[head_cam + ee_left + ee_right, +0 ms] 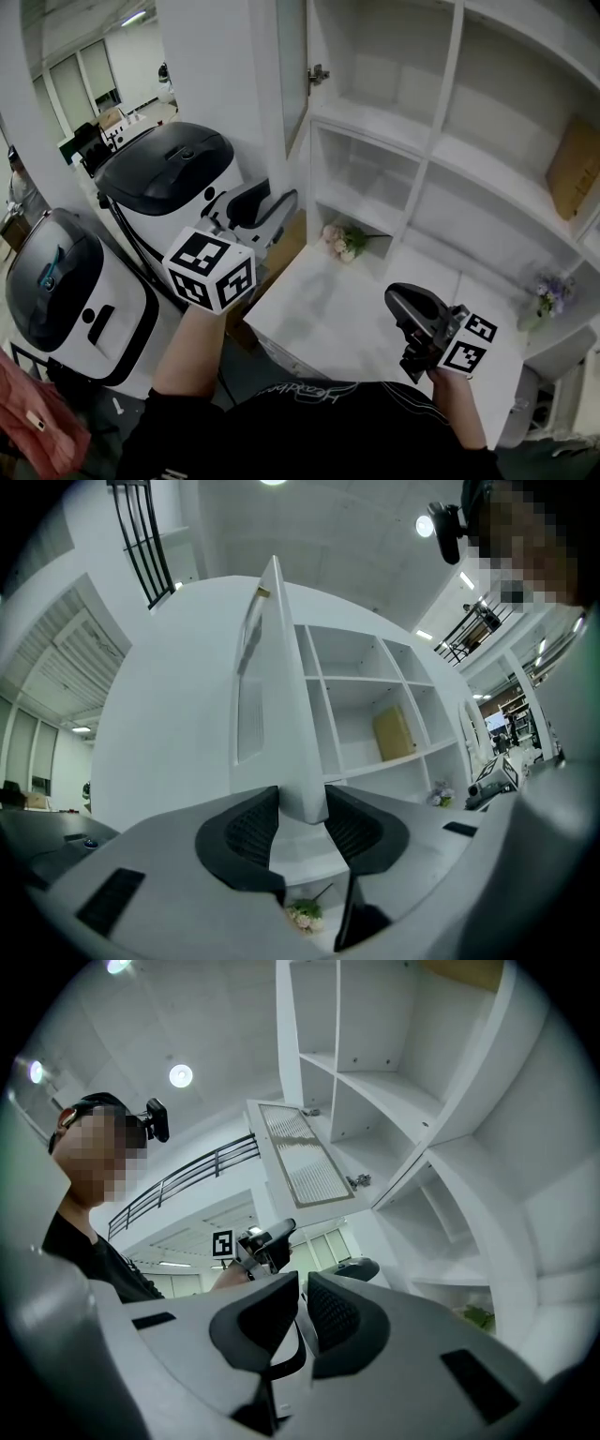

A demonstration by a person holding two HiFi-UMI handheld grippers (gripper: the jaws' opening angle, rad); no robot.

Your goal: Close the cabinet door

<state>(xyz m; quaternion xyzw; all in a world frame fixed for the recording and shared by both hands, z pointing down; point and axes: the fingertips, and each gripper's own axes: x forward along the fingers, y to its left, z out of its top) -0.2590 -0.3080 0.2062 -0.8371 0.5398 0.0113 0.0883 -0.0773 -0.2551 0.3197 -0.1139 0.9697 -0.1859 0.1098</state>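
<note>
The cabinet door (292,66) stands swung out from the left edge of the cabinet (448,89), so the closing is still to do. The left gripper (302,819), jaws moderately wide, frames the door's lower free edge without visibly pinching it. The right gripper (302,1312), jaws nearly together and empty, hangs above the worktop's (328,309) front edge.

Head view looks steeply down; both gripper views face the cabinet (441,112) upward.
</note>
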